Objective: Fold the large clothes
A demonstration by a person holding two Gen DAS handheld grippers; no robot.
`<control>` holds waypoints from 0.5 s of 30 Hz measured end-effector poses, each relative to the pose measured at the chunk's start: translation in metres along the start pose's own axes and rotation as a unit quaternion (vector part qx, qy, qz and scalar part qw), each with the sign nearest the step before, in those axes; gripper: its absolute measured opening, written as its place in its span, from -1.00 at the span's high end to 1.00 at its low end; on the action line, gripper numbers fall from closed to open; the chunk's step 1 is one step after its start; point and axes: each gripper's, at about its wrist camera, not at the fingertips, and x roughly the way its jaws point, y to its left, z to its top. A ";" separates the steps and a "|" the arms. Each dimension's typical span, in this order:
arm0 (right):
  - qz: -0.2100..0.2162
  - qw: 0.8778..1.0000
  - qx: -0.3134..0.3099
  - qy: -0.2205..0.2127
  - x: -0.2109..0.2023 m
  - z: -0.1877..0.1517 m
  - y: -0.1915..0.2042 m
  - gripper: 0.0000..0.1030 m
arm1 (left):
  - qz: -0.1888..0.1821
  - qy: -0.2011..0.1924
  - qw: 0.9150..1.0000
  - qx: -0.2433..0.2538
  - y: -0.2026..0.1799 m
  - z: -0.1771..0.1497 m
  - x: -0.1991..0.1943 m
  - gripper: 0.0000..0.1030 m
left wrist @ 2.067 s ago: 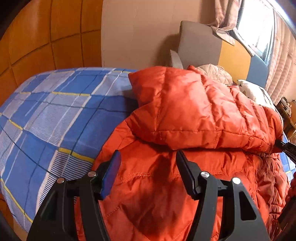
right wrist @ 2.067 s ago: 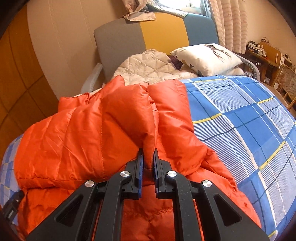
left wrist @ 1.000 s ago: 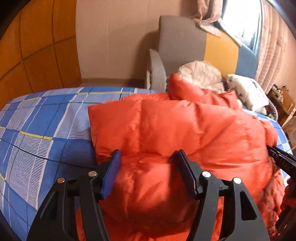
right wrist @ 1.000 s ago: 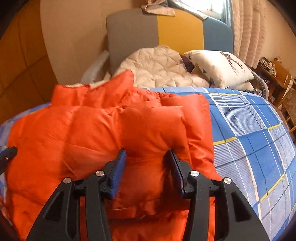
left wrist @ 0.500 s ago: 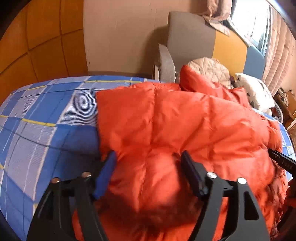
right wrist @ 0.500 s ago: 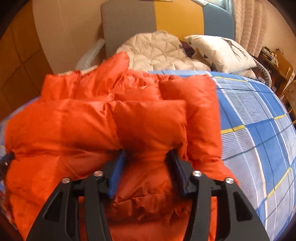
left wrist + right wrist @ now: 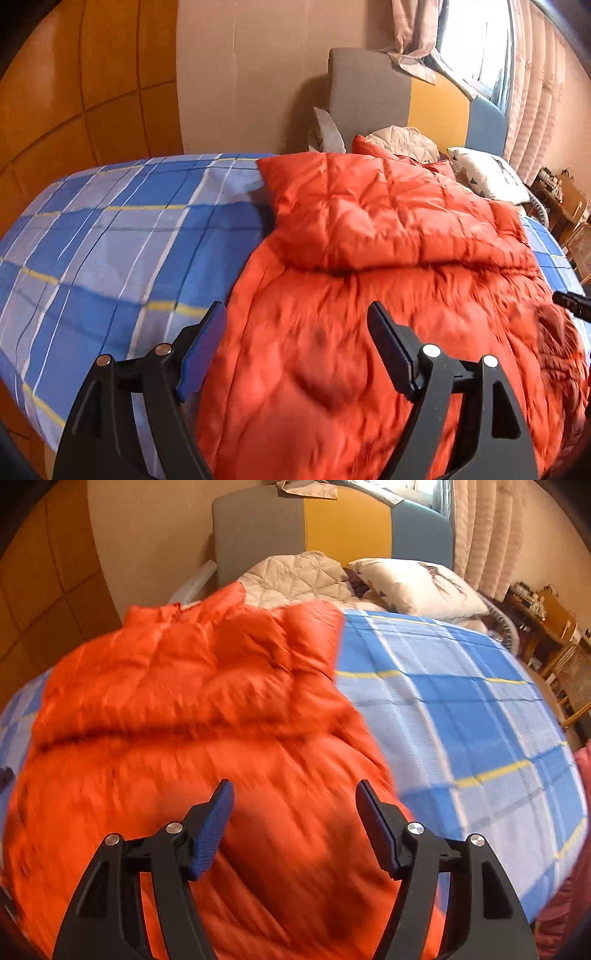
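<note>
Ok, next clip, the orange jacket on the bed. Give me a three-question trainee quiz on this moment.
1. True or false: the left gripper has its jaws closed on the orange down jacket.
2. Multiple choice: what does the jacket lie on? A) a bare wooden floor B) a blue plaid bedsheet C) a glass desk
3. Fill in: at the head of the bed, beside the white pillow, lies a beige ______.

Key
1. False. Its jaws are apart with nothing between them, as are those of the right gripper.
2. B
3. quilted cover
</note>
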 end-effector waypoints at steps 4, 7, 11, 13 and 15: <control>-0.008 1.000 0.011 0.007 -0.017 -0.032 -0.031 -0.42 | -0.002 -0.002 1.000 -0.005 0.012 -0.025 -0.023 -0.54; -0.003 1.000 0.027 0.016 -0.024 -0.056 -0.052 -0.50 | -0.003 0.001 1.000 -0.005 0.019 -0.041 -0.036 -0.54; 0.022 0.998 0.055 0.027 -0.030 -0.085 -0.075 -0.50 | -0.014 0.013 1.000 -0.007 0.031 -0.063 -0.048 -0.53; 0.041 0.996 0.075 0.035 -0.032 -0.098 -0.085 -0.50 | -0.017 0.022 1.000 -0.011 0.037 -0.075 -0.052 -0.51; 0.056 0.994 0.082 0.040 -0.036 -0.108 -0.089 -0.50 | -0.028 0.033 0.999 -0.020 0.045 -0.087 -0.054 -0.45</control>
